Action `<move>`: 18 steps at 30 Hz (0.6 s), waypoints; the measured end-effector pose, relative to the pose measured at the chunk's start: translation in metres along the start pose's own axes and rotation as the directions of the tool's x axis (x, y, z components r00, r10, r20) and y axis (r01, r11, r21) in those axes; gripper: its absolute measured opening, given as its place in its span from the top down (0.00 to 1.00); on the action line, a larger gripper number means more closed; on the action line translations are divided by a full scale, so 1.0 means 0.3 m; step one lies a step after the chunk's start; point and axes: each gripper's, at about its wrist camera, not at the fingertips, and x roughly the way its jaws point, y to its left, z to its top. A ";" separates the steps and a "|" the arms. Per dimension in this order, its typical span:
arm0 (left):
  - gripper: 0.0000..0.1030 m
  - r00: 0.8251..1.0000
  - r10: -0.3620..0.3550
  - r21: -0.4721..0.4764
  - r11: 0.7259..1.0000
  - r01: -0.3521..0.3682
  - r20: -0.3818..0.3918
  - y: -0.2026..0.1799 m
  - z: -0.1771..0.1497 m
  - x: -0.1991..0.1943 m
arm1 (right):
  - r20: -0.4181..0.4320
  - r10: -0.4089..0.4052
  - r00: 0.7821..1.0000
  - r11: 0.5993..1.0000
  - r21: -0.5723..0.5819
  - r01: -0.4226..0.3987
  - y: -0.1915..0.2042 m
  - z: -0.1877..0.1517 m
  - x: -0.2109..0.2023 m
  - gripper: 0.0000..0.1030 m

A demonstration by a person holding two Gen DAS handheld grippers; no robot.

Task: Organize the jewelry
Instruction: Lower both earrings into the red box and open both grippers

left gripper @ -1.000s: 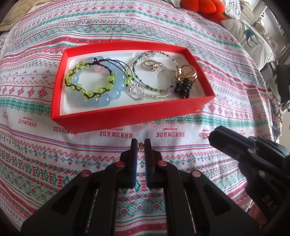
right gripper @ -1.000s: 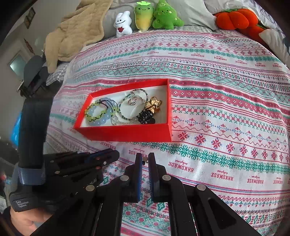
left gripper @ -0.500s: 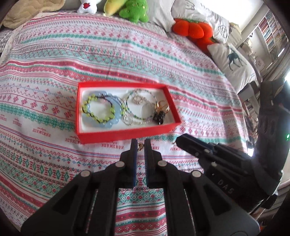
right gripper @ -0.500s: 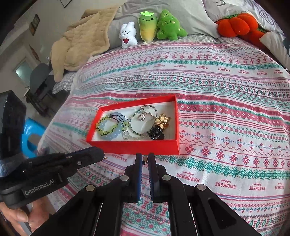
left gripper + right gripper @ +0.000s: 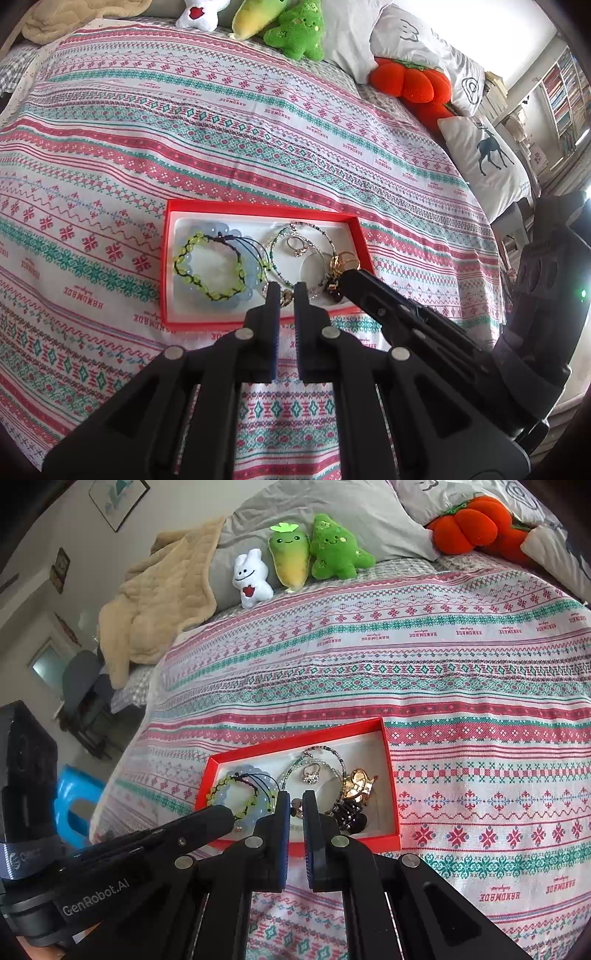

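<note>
A red box (image 5: 258, 211) with a white inside lies on the patterned bedspread and holds a green bead bracelet (image 5: 210, 264) over pale blue beads, a thin beaded loop (image 5: 314, 230), a ring (image 5: 297, 247), gold pieces (image 5: 343, 260) and a black beaded piece. My left gripper (image 5: 286, 291) is shut on a small gold earring (image 5: 284, 297), above the box's near edge. My right gripper (image 5: 296, 805) is shut on a small earring (image 5: 296, 806), held above the box (image 5: 295, 742). The right gripper's body (image 5: 406, 325) crosses the box's right end.
Plush toys (image 5: 291, 563) and an orange pumpkin cushion (image 5: 410, 79) line the head of the bed, with pillows (image 5: 484, 155) at the right. A tan blanket (image 5: 159, 598) lies at the back left. A blue stool (image 5: 74, 794) stands beside the bed.
Both grippers have risen and pulled back from the bedspread, each still shut on its earring. The box now looks smaller and lies under the fingertips.
</note>
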 end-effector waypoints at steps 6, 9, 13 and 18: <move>0.92 0.999 -0.040 -0.032 0.999 0.040 -0.021 0.012 0.011 0.036 | 0.016 0.007 1.000 0.999 0.037 -0.007 -0.021 0.004 0.016 0.84; 0.92 0.999 -0.036 -0.030 0.999 0.036 -0.015 0.015 0.010 0.033 | 0.023 0.003 1.000 0.999 0.049 -0.004 -0.033 0.005 0.005 0.83; 0.92 0.999 -0.036 -0.029 0.999 0.036 -0.011 0.021 0.007 0.020 | 0.024 -0.010 1.000 0.998 0.059 0.009 -0.038 -0.001 -0.004 0.83; 0.90 1.000 -0.010 -0.018 1.000 0.010 0.005 0.035 -0.005 -0.010 | 0.032 -0.018 0.999 0.998 0.053 0.017 -0.033 -0.011 -0.029 0.83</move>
